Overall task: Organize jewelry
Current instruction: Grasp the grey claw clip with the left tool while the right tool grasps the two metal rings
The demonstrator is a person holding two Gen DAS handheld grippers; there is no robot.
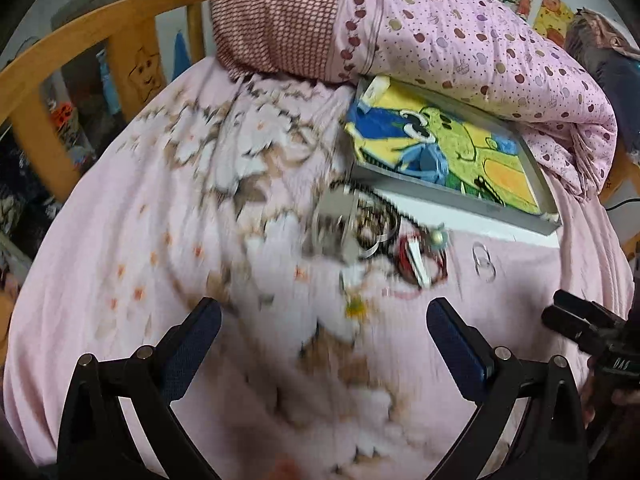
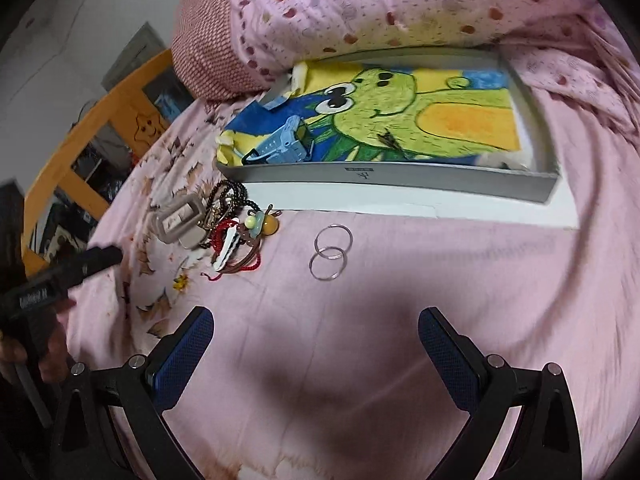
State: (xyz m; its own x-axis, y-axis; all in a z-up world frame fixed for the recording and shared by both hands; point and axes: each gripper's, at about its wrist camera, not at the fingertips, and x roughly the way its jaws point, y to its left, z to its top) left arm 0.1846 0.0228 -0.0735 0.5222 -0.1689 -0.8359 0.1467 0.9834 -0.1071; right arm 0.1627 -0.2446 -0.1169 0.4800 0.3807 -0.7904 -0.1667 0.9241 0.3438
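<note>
A heap of jewelry (image 2: 224, 224) lies on the pink bed sheet: a grey watch (image 2: 178, 218), black beads, red cords and a yellow-bead clip. Two clear rings (image 2: 330, 252) lie to its right. A grey tray (image 2: 384, 178) lined with a frog-print towel holds a blue watch (image 2: 280, 146). My right gripper (image 2: 316, 344) is open and empty, short of the rings. My left gripper (image 1: 324, 336) is open and empty, short of the heap (image 1: 372, 236), which looks blurred there. The rings also show in the left wrist view (image 1: 483, 260).
A folded pink quilt (image 1: 480, 40) and a checked pillow (image 1: 276, 16) lie behind the tray (image 1: 460, 196). A wooden bed rail (image 1: 100, 40) runs along the left. The other gripper shows at each view's edge (image 1: 588, 328) (image 2: 60, 276).
</note>
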